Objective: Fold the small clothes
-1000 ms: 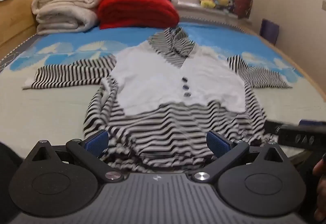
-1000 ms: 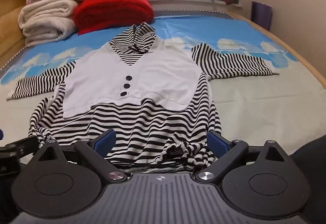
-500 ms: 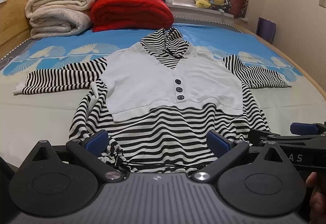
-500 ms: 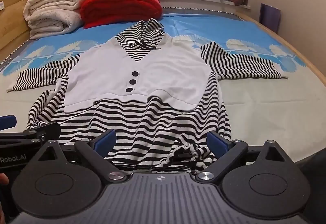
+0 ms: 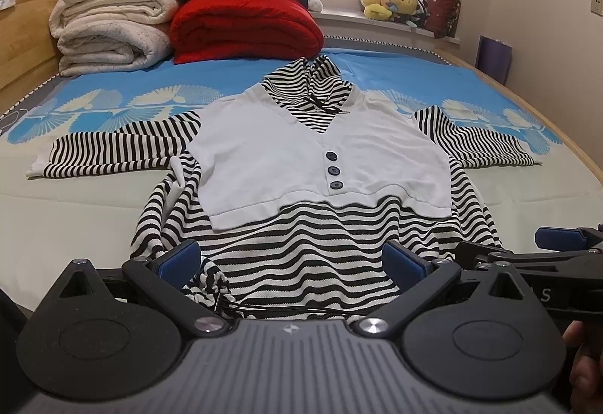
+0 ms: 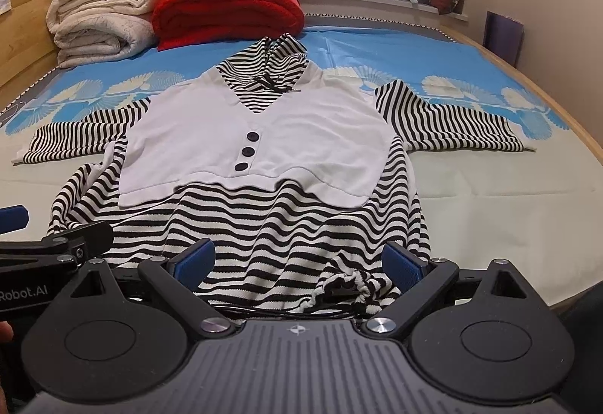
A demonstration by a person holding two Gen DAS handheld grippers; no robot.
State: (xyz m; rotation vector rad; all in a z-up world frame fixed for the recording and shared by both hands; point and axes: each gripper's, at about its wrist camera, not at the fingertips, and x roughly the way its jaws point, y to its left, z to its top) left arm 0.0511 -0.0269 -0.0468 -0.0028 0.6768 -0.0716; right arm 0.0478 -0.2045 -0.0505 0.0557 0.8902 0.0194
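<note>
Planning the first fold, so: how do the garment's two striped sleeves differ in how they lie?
In the right wrist view, the left sleeve stretches long and narrow, its cuff nearer the bed's edge by the headboard; the right sleeve looks shorter and broader. The left sleeve's cuff shows a white edge; the right's looks striped throughout. Both lie flat, spread outward on the bed.

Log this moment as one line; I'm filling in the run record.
phase: pre-grasp | striped top: spread flat on bed | left gripper: open at hem | right gripper: open at hem

Black-and-white striped top [image 5: 301, 259], blue sheet [image 5: 395, 75]
</note>
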